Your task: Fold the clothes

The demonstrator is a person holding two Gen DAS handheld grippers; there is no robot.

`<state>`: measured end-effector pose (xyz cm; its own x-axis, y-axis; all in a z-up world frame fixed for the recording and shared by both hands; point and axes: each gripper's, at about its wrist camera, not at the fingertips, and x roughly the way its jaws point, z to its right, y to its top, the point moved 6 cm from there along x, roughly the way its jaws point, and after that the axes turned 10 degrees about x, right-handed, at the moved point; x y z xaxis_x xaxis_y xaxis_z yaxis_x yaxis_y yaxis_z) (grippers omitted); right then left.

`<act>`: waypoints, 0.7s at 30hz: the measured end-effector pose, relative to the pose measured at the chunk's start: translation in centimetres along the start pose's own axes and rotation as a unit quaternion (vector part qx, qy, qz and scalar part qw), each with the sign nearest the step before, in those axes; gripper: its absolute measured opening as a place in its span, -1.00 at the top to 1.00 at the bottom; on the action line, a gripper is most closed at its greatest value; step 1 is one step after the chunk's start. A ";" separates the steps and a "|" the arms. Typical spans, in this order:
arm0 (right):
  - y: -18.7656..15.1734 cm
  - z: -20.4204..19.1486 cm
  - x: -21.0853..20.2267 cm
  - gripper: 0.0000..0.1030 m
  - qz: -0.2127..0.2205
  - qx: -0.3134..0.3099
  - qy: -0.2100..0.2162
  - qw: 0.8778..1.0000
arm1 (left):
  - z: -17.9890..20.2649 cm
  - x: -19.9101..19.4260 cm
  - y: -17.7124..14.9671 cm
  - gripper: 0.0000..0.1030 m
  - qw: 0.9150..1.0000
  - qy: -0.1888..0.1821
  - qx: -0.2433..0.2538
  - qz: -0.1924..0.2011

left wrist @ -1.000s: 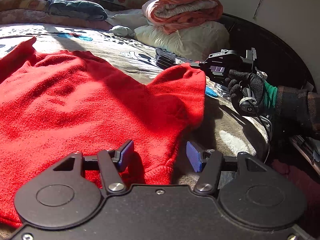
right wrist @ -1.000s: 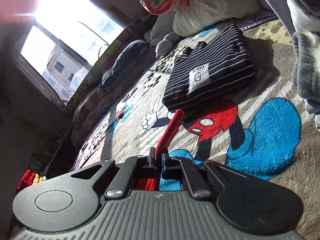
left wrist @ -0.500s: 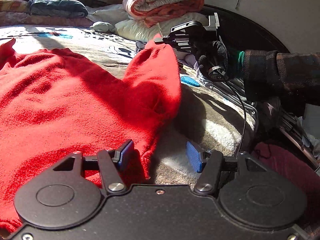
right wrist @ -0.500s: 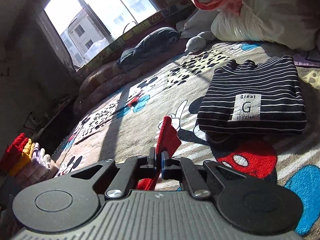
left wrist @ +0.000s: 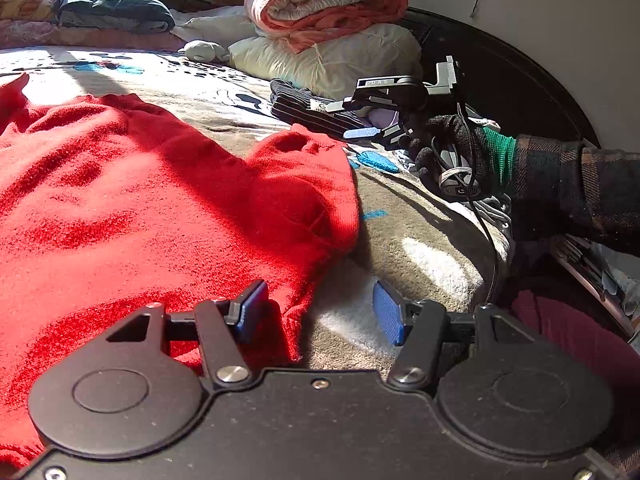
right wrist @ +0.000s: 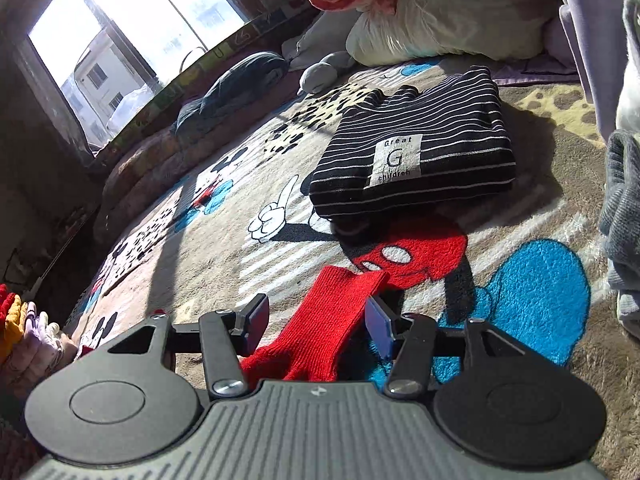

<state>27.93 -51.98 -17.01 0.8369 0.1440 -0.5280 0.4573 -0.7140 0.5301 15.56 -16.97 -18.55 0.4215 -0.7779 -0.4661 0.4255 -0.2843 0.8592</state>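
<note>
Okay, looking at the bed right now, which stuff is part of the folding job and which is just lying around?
Part of the job:
- red sweater, spread on the bed, its sleeve end lying between the open right gripper fingers
- left gripper, open at the sweater's edge
- folded striped shirt, apparently already done

Just lying about:
- rolled orange quilt
- white pillow
- dark bundle by the window
- cartoon blanket
</note>
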 end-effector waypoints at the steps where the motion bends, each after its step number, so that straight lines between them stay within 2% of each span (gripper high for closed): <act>1: -1.2 0.1 -0.6 -0.12 -0.005 0.012 0.002 1.000 | 0.0 0.0 0.0 -0.11 1.000 0.001 0.000 0.001; 4: -6.0 -0.2 -2.7 -0.12 -0.020 0.036 0.005 0.999 | 0.1 -0.2 0.2 -0.11 1.000 0.002 0.001 0.003; 11: -16.2 -2.6 -7.1 -0.11 -0.046 0.110 0.042 0.992 | 0.5 -0.7 0.7 -0.11 1.000 0.000 0.005 0.012; 15: -19.1 -3.3 -7.4 0.00 -0.041 0.154 0.065 0.985 | 0.3 -0.8 0.6 -0.11 1.000 0.009 0.002 0.011; 16: -19.4 -3.3 -7.2 0.20 -0.039 0.169 0.073 0.982 | 0.2 -0.9 0.6 -0.11 1.000 0.012 0.000 0.011; 17: -19.5 -3.0 -6.8 0.63 -0.041 0.192 0.087 0.977 | 0.1 -0.9 0.5 -0.11 1.000 0.014 -0.001 0.010; 18: -19.6 -2.7 -6.4 0.79 -0.040 0.205 0.094 0.973 | 0.1 -0.9 0.4 -0.11 1.000 0.017 -0.001 0.009; 19: -19.7 -2.5 -6.1 0.89 -0.037 0.210 0.093 0.973 | 0.1 -0.8 0.3 -0.11 1.000 0.019 -0.001 0.006; 21: -19.8 -2.4 -6.2 0.90 -0.034 0.199 0.084 0.976 | 0.0 -0.6 -0.1 -0.11 1.000 0.024 -0.002 -0.004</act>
<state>14.37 -37.13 -22.64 0.8612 0.2867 -0.4196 0.3889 -0.9033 0.1809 15.25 -16.52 -18.34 0.4557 -0.7480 -0.4825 0.4320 -0.2881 0.8546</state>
